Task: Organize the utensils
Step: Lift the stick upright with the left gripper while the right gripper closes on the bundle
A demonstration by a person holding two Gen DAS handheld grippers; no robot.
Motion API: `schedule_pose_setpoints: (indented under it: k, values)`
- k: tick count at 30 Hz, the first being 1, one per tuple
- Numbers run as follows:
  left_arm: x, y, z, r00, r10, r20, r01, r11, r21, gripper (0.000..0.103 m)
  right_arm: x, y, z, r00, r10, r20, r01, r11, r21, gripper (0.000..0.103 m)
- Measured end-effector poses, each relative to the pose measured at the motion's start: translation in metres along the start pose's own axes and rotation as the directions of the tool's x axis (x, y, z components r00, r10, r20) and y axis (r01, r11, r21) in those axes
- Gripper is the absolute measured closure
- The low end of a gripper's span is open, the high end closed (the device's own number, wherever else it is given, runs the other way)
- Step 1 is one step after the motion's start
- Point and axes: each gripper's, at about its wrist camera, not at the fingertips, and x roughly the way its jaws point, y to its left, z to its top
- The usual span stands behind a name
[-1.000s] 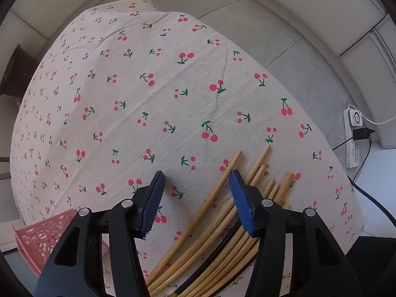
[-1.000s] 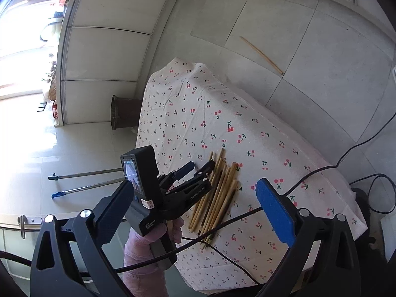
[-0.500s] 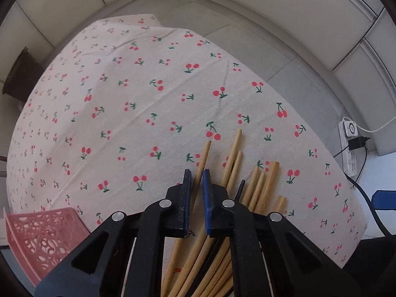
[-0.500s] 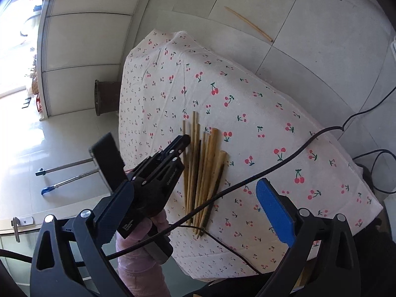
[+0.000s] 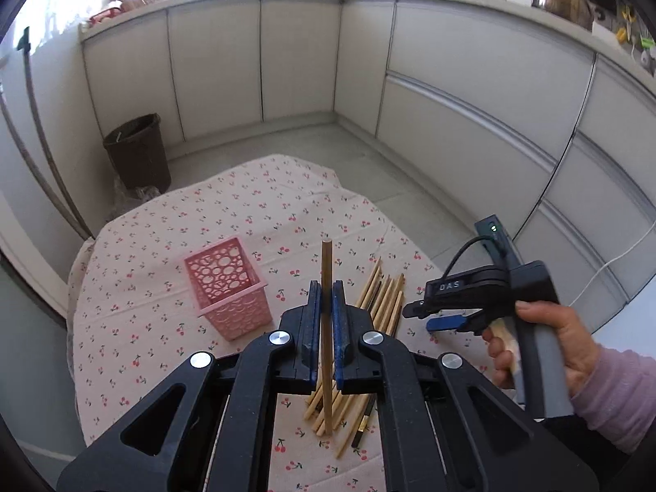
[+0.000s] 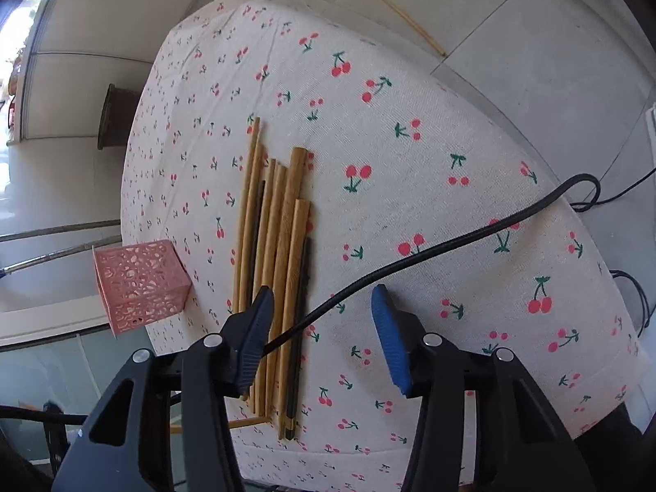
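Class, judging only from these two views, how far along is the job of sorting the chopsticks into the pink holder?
Nothing shows inside the pink holder. The left gripper clamps one chopstick. The right gripper is open above the pile of chopsticks, all still to be moved.

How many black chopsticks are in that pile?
2. One black chopstick lies between wooden chopsticks nearer the pink basket; the other black chopstick lies along the pile's far edge. More may be hidden.
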Motion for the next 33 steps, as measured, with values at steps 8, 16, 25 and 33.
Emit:
schedule_pose_setpoints:
  k: [8, 16, 25, 33]
  values:
    - [-0.056, 0.010, -0.001, 0.989, -0.029, 0.148, 0.037, 0.998, -0.053, 0.098, -0.006, 0.005, -0.002, 0.998, -0.004, 0.068, 0.002, 1.000, 0.030, 0.069]
    - [-0.071, 0.013, -0.002, 0.983, -0.036, 0.178, 0.046, 0.998, -0.052, 0.098, 0.001, 0.020, 0.012, 0.992, -0.063, 0.113, 0.065, 0.998, -0.013, 0.080]
    - [-0.073, 0.015, -0.001, 0.983, -0.032, 0.180, 0.044, 0.997, -0.065, 0.098, 0.015, 0.024, 0.012, 0.987, -0.124, 0.103, 0.129, 0.991, -0.036, 0.084]
    - [-0.073, 0.014, -0.001, 0.983, -0.017, 0.181, 0.030, 0.997, -0.071, 0.098, 0.019, 0.040, 0.011, 0.972, -0.170, 0.160, 0.189, 0.975, -0.116, 0.087]
